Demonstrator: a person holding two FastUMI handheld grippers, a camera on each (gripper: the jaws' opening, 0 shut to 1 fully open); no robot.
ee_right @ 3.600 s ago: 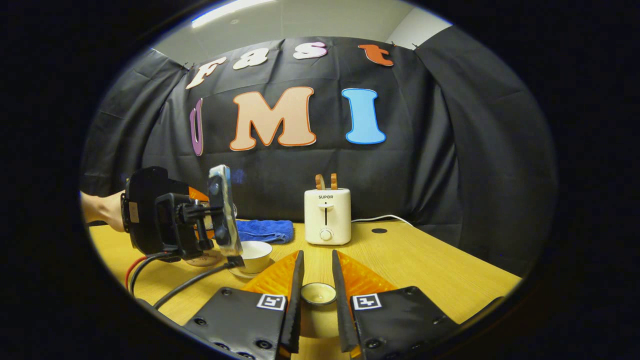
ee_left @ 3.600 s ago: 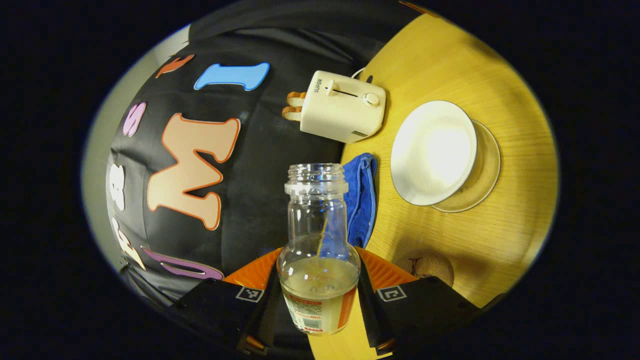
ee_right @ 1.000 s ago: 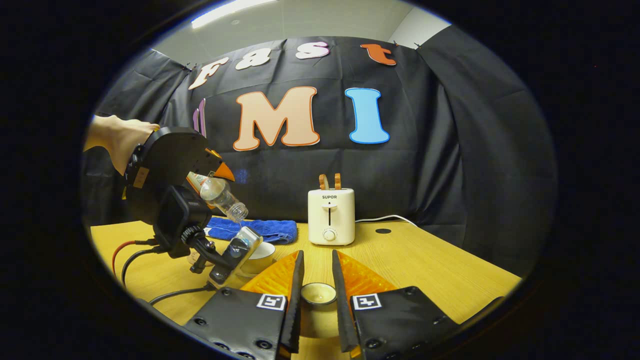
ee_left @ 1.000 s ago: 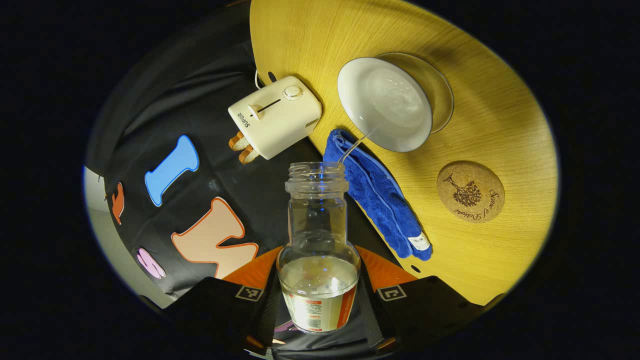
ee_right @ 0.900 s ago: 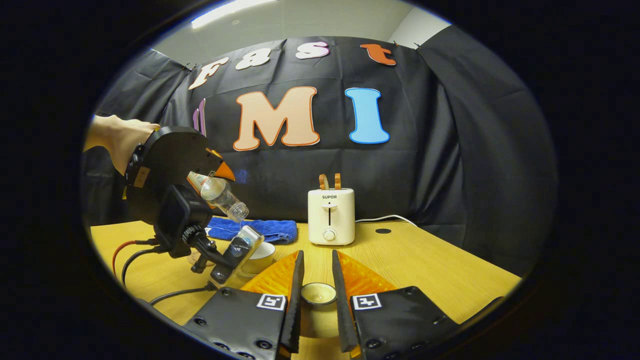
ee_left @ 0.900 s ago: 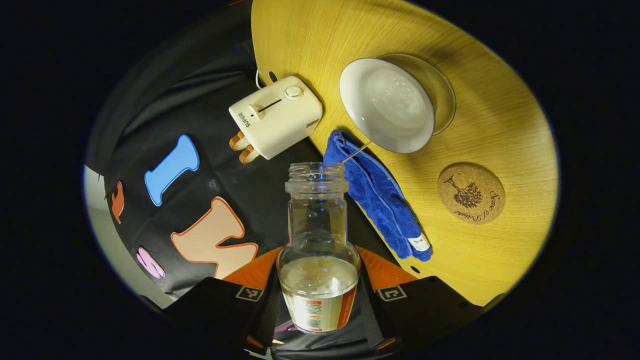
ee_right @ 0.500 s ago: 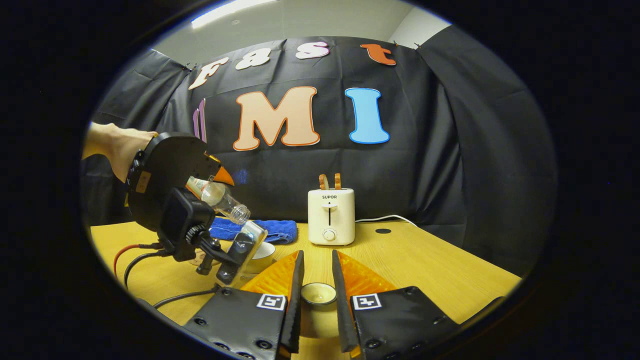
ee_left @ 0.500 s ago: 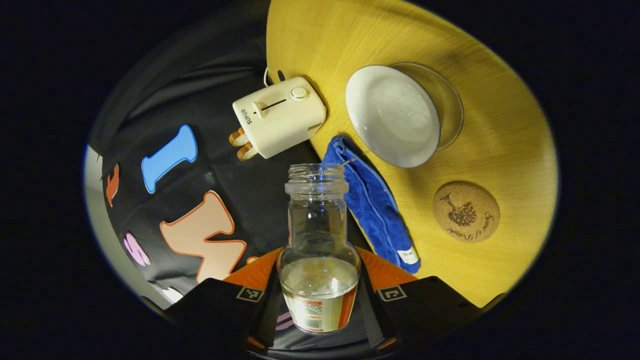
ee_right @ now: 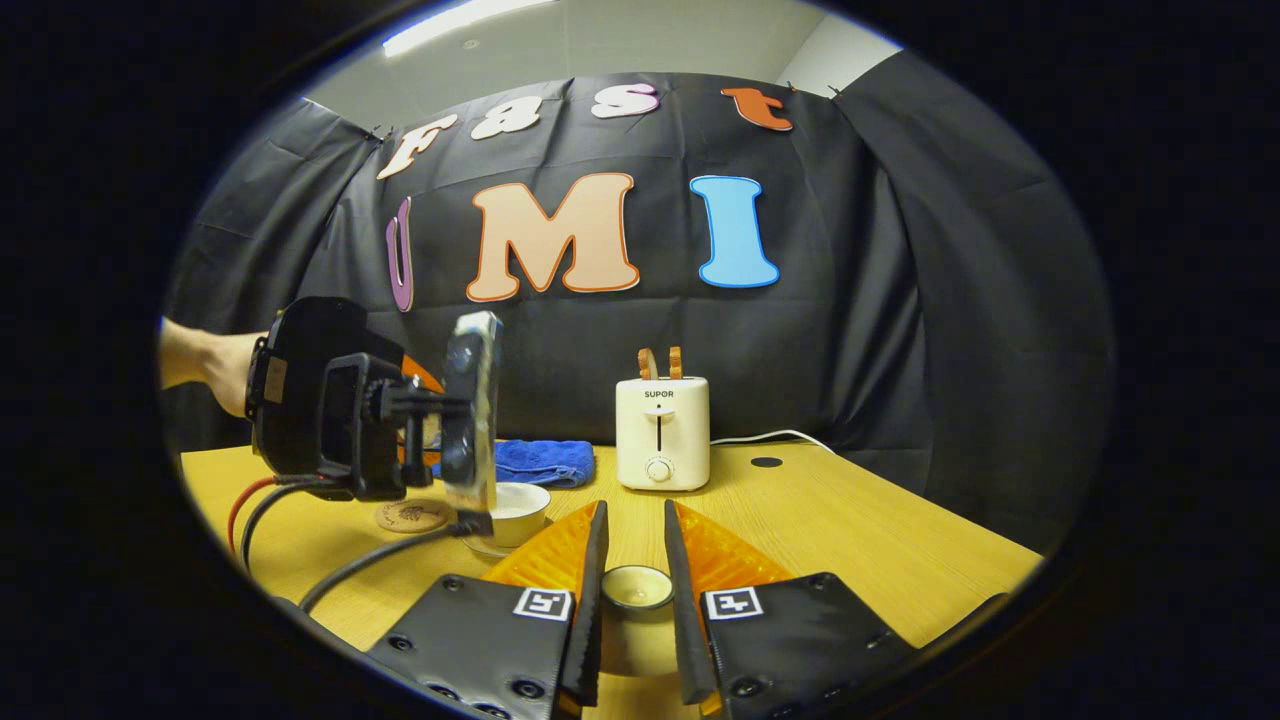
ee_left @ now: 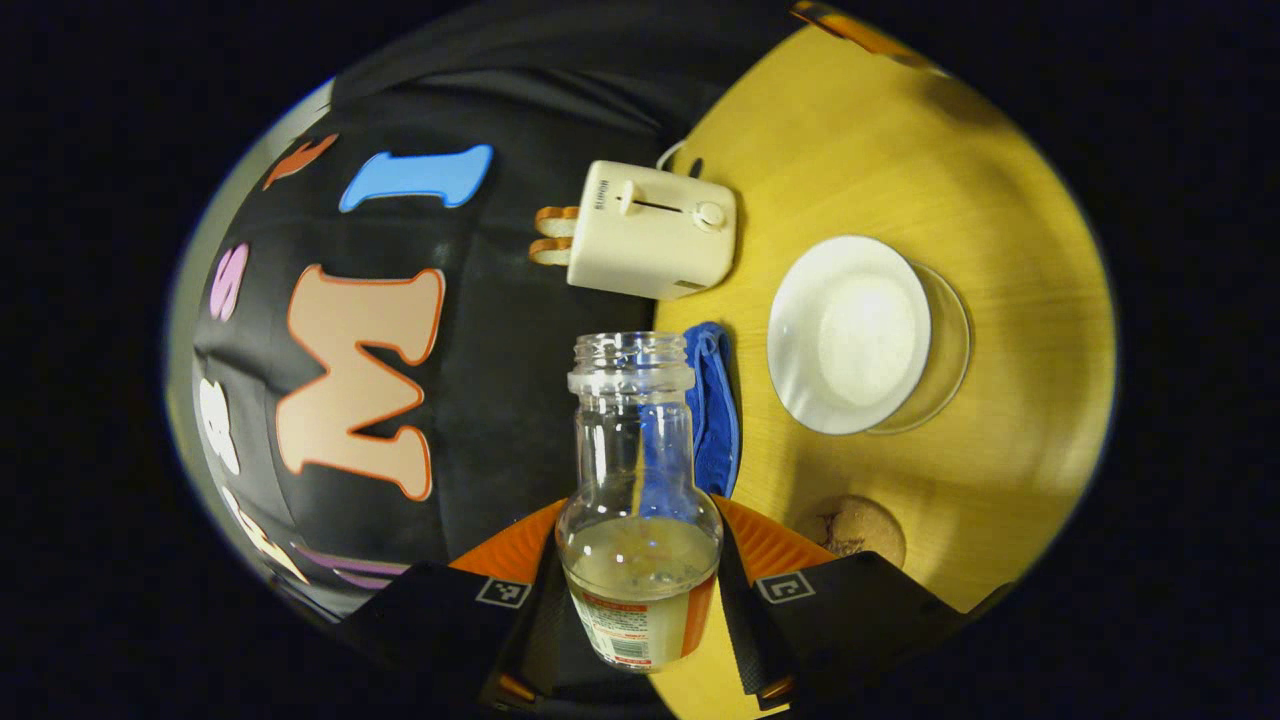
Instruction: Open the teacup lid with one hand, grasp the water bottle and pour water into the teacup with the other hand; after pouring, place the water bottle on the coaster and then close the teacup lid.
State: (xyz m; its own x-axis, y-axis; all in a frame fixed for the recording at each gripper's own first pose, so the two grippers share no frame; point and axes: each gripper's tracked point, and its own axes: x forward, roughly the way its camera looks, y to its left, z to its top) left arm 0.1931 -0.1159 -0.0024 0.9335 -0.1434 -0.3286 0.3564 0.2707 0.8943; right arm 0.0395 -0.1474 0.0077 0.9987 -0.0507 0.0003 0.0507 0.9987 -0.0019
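Note:
A clear water bottle (ee_left: 640, 470), uncapped and holding a little water at its base, is gripped by my left gripper (ee_left: 638, 545), both fingers pressing on its lower body. To its right, the white teacup (ee_left: 848, 333) stands open on a glass saucer (ee_left: 950, 335), with water in it. The cork coaster (ee_left: 855, 525) lies near the right finger. In the right gripper view my right gripper (ee_right: 635, 530) is shut on the small round teacup lid (ee_right: 632, 590), low over the table. Further left there, the teacup (ee_right: 518, 503) and coaster (ee_right: 412, 516) sit below the left gripper's black housing (ee_right: 310, 400).
A cream toaster (ee_right: 657, 430) with toast stands at the back of the yellow wooden table (ee_right: 850, 540). A folded blue towel (ee_right: 540, 460) lies behind the teacup. A person's hand (ee_right: 205, 365) holds the left gripper, with red and black cables (ee_right: 340, 580) trailing over the table.
The left gripper has swung the bottle back from its pouring tilt toward level and come lower; the thin stream into the teacup has stopped. The right gripper and lid have not moved.

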